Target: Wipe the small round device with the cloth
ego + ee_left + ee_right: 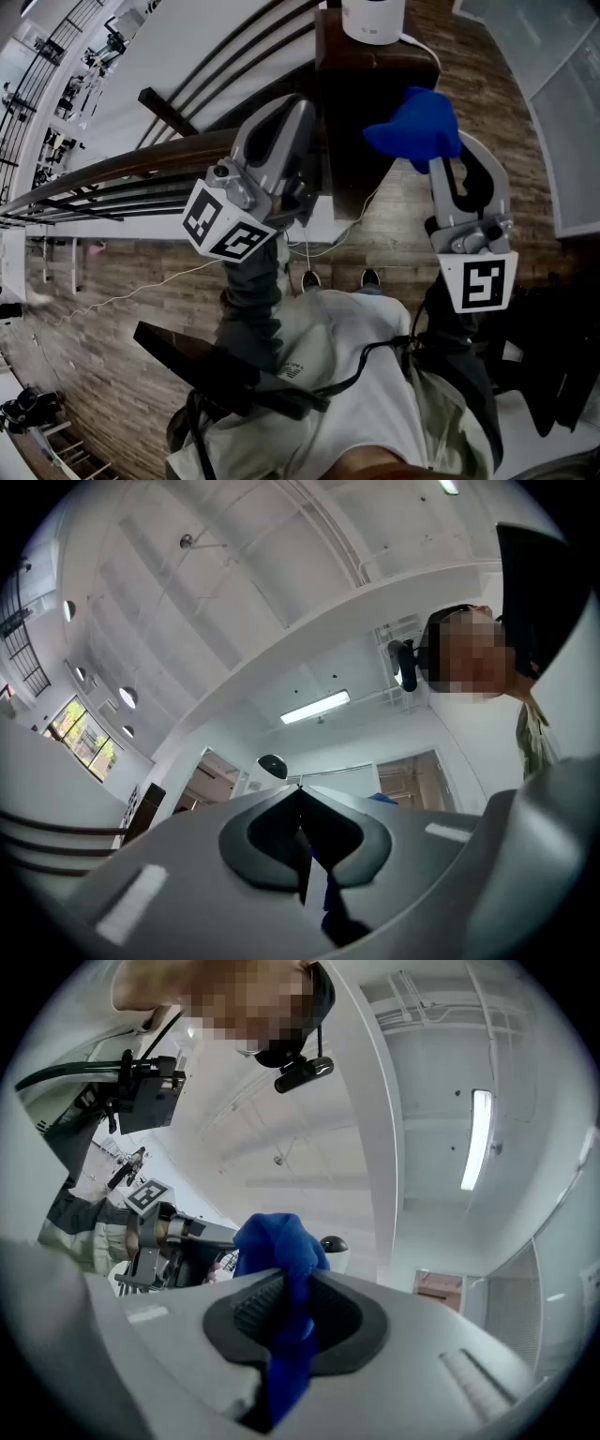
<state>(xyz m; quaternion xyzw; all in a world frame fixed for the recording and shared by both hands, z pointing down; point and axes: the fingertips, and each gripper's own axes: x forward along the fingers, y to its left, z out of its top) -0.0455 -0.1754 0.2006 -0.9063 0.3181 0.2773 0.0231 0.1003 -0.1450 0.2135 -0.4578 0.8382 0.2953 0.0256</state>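
Head view first: the small round device (373,19) stands at the far edge of the dark stand (370,84), partly cut off by the top of the picture. The right gripper (441,161) comes up from the near side with the blue cloth (412,127) bunched at its tips, near the stand's right edge and apart from the device. The left gripper (302,108) hangs off the stand's left edge. No wiping contact yet, by the look of it.

Left gripper view: the left gripper (300,794) has its jaws pressed together with nothing gripped at the tips. Beyond them the device (273,766) shows upright, white body and dark domed cap on top.

Right gripper view: the right gripper (295,1283) is clamped on the cloth (281,1241), a wad standing above the jaws and a tail hanging below. The device (335,1249) sits just past the wad, long axis vertical, dome up.

The job now, judged from this: lead with the soft wad, not the jaw tips, and sweep around the curved wall and over the dome. Keep pressure light, since a tall body near an edge could tip; the idle left gripper could brace it.
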